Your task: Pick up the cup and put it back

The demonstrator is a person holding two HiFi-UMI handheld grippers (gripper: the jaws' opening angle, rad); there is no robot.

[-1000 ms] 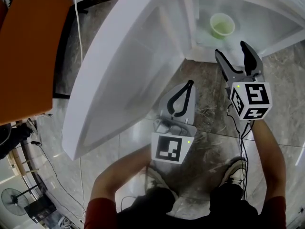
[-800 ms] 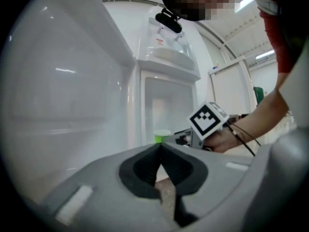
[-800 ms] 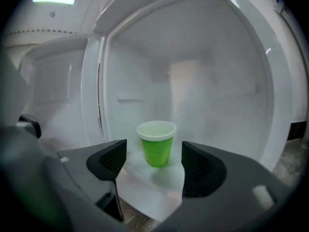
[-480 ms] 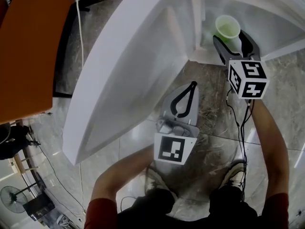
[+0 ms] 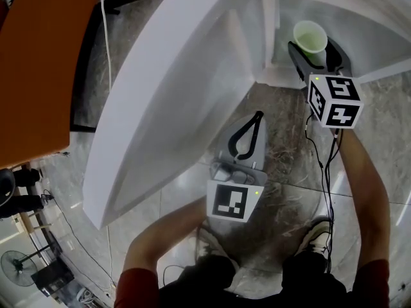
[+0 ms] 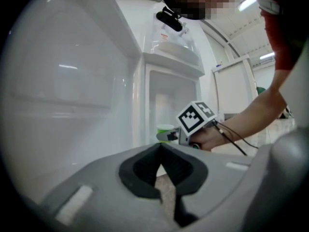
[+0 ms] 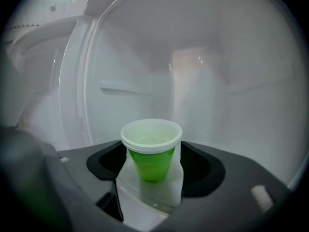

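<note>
My right gripper [image 7: 153, 167] holds its black jaws wide apart, one on each side of the green plastic cup with the white rim [image 7: 151, 151], not yet pressing it. The cup stands upright on a white shelf [image 7: 155, 197] in the open white refrigerator [image 5: 167, 95]. This looks like the grasp step: next, close gently and lift straight. My left gripper [image 6: 160, 151] hangs low, closed and empty.

The cup [image 7: 151, 151] is coloured green with a white rim. The fridge [image 5: 167, 95] is coloured white. The cube [image 5: 334, 100] on the right gripper [image 5: 312, 45] is covered in black and white squares.
</note>
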